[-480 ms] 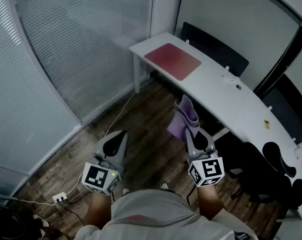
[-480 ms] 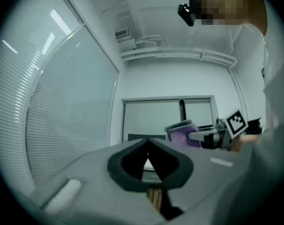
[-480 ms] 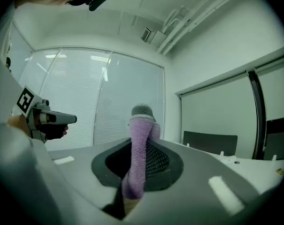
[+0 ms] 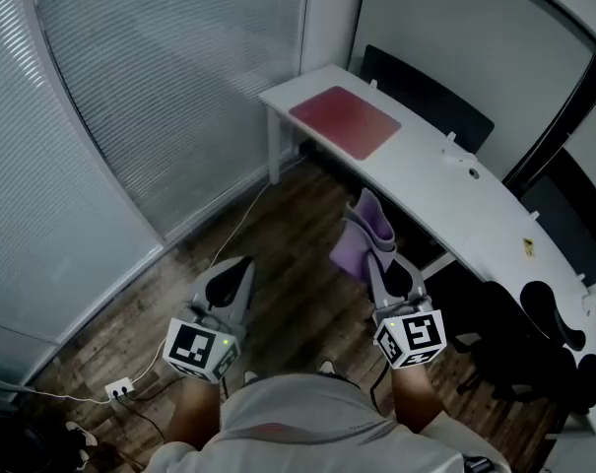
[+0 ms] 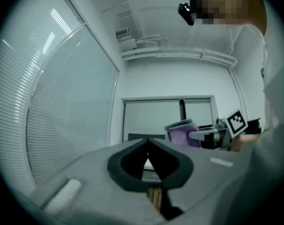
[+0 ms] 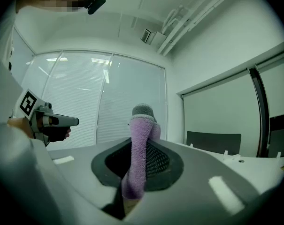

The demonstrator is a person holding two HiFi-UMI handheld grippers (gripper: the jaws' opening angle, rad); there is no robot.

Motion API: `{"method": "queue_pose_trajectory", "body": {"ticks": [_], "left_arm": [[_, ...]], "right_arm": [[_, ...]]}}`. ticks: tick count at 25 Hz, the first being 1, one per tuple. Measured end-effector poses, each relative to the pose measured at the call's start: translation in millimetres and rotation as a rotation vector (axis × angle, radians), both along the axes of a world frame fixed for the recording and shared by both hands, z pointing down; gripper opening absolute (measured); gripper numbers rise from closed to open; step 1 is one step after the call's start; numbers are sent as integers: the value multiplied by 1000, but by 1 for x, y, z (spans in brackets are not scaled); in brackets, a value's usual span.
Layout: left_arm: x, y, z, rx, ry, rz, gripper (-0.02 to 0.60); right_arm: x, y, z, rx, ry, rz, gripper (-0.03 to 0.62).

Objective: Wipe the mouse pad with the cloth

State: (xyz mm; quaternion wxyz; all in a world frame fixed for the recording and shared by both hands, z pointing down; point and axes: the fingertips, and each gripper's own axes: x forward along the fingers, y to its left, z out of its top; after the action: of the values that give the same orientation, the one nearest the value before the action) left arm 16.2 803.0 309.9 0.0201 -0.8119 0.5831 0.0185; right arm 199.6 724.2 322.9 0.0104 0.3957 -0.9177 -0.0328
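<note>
Though soft, cloth [image 4: 365, 225] lengthwise along right claw [image 4: 373, 254]

Grey left tongs [image 4: 242, 264], right tongs [image 4: 374, 260] bear marker cubes [image 4: 200, 349].

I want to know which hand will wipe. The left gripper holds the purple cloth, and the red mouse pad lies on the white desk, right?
Not quite: the right gripper holds the purple cloth, as the right gripper view shows; the left gripper is shut on nothing. The red mouse pad does lie on the white desk.
</note>
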Motion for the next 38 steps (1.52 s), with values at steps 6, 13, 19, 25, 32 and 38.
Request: {"method": "queue_pose_trajectory", "body": {"ticks": [6, 13, 19, 25, 32, 38], "left_arm": [[-20, 6, -2, 6, -2, 1, 2], [-69, 20, 4, 2, 3, 8, 2], [-114, 33, 23, -8, 4, 37, 2], [-136, 19, 34, -27, 22, 63, 2], [-143, -34, 32, -29, 21, 55, 2], [-140, -117, 28, -42, 8, 41, 2]], "right_arm": [[-15, 0, -5, 5, -15, 3, 49], [-53, 8, 0, -12, 1, 35, 49], [-92, 21, 19, -28, 22, 76, 49], [-113, 17, 24, -54, 58, 99, 49], [-114, -45, 26, -71, 33, 111, 49], [-111, -131, 30, -78, 11, 102, 49]]}}
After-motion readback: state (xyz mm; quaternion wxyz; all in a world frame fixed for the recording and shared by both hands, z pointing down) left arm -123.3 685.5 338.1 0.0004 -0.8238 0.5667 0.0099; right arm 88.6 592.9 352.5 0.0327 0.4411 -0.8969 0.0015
